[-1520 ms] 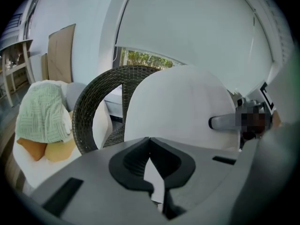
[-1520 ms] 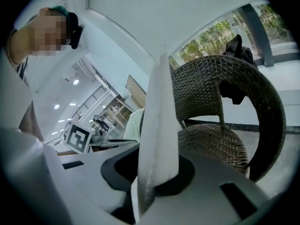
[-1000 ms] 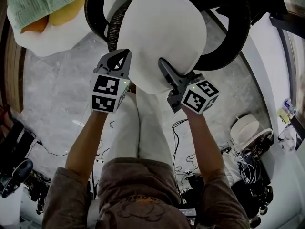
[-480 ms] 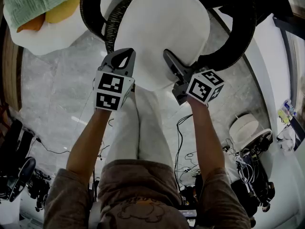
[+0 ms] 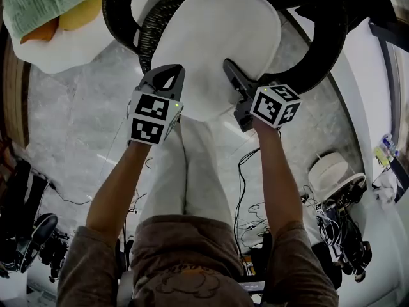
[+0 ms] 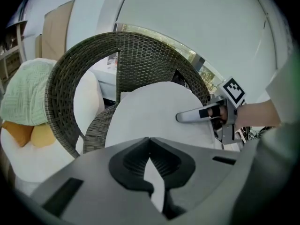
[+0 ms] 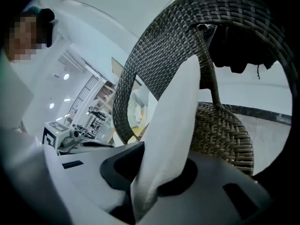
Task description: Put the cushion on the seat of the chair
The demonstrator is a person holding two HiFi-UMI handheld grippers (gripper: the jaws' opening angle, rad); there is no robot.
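The white round cushion point(image 5: 214, 43) hangs tilted inside the ring of the dark wicker chair point(image 5: 153, 34), above its woven seat point(image 7: 225, 130). My left gripper point(image 5: 167, 80) is shut on the cushion's near edge, and a fold of white fabric shows between its jaws point(image 6: 150, 146). My right gripper point(image 5: 230, 72) holds the same edge further right. Its jaws are opening slightly, but the cushion point(image 7: 168, 125) is still pinched between them point(image 7: 157, 170). The chair's curved back point(image 6: 136, 50) rises behind the cushion point(image 6: 150, 116).
A second white seat point(image 5: 64, 50) at the top left carries a green towel point(image 5: 45, 2) and a yellow pillow. The person's white trouser legs point(image 5: 192, 165) stand below the cushion. Cables point(image 5: 241, 190) and equipment point(image 5: 335, 178) lie on the grey floor at the right.
Both grippers have sunk with the cushion, which now lies deeper inside the chair's ring and covers more of the seat.
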